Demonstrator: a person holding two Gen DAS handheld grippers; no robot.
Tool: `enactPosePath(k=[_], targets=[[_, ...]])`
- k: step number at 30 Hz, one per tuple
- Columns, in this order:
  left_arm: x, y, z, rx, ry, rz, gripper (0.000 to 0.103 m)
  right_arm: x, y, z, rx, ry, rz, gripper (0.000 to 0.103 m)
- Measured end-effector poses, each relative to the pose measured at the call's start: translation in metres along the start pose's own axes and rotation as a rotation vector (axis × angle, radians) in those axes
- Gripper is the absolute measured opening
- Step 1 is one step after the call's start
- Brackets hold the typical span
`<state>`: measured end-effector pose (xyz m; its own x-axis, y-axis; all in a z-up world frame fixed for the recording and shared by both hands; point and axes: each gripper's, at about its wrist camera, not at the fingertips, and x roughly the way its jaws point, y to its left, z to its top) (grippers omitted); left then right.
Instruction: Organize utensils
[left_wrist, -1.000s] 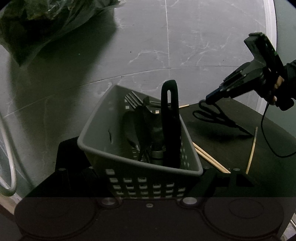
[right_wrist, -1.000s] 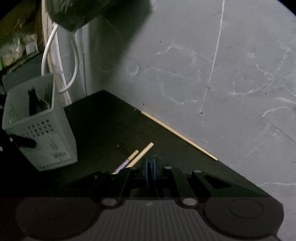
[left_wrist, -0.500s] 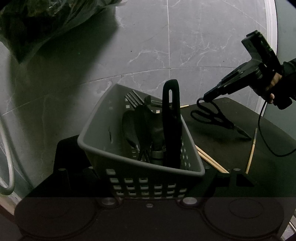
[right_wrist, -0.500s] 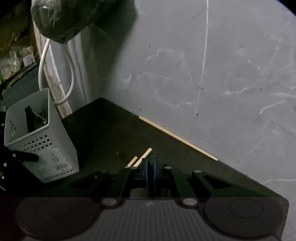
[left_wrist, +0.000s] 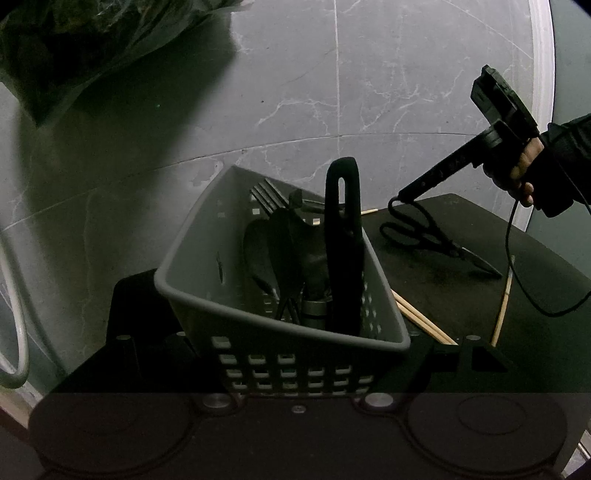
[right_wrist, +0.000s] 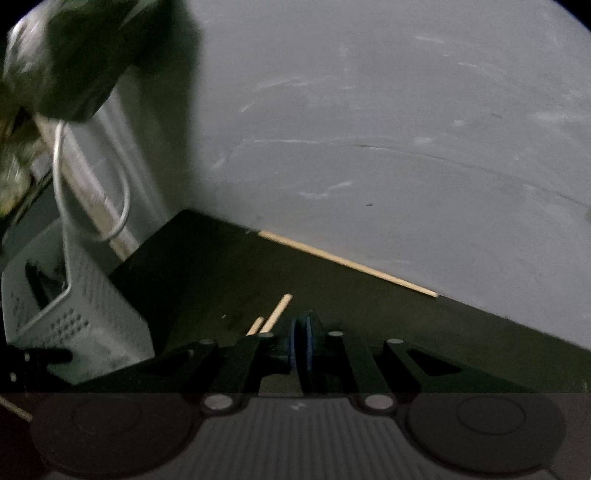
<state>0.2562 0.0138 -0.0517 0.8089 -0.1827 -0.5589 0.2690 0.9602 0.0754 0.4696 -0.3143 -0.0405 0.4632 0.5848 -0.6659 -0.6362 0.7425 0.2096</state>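
A grey perforated caddy (left_wrist: 207, 258) holds a black spatula handle (left_wrist: 341, 236), a fork (left_wrist: 266, 194) and other dark utensils. My left gripper (left_wrist: 299, 369) is shut on the caddy's near wall. My right gripper (right_wrist: 301, 343) is shut on the handle loop of black scissors (left_wrist: 424, 236); in the left wrist view its tip (left_wrist: 402, 194) holds them up, blades pointing down-right above the black table (left_wrist: 461, 295). The caddy also shows in the right wrist view (right_wrist: 85, 310). Wooden chopsticks (left_wrist: 421, 319) lie beside the caddy.
A single chopstick (right_wrist: 347, 263) lies along the table's far edge by the grey marble wall (right_wrist: 369, 110). Another stick (left_wrist: 502, 306) lies at the right. A dark plastic bag (left_wrist: 74, 44) hangs upper left. A white cable (right_wrist: 62, 192) loops behind the caddy.
My right gripper has lifted the scissors off the table and carried them left toward the caddy. The left gripper and caddy have stayed put.
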Motion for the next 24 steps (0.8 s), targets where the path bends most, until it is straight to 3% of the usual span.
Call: enactPosePath(k=[4, 11, 24], targets=[[0.001, 0.000, 0.000, 0.002, 0.001, 0.000, 0.079, -0.001, -0.016, 0.001, 0.051, -0.013, 0.002, 0.007], [0.001, 0.001, 0.000, 0.005, 0.000, 0.002, 0.079, 0.003, -0.015, -0.001, -0.006, 0.037, -0.039, 0.007], [0.001, 0.000, 0.000, 0.004, 0.001, 0.006, 0.079, -0.005, -0.022, -0.005, 0.038, -0.008, -0.032, 0.007]])
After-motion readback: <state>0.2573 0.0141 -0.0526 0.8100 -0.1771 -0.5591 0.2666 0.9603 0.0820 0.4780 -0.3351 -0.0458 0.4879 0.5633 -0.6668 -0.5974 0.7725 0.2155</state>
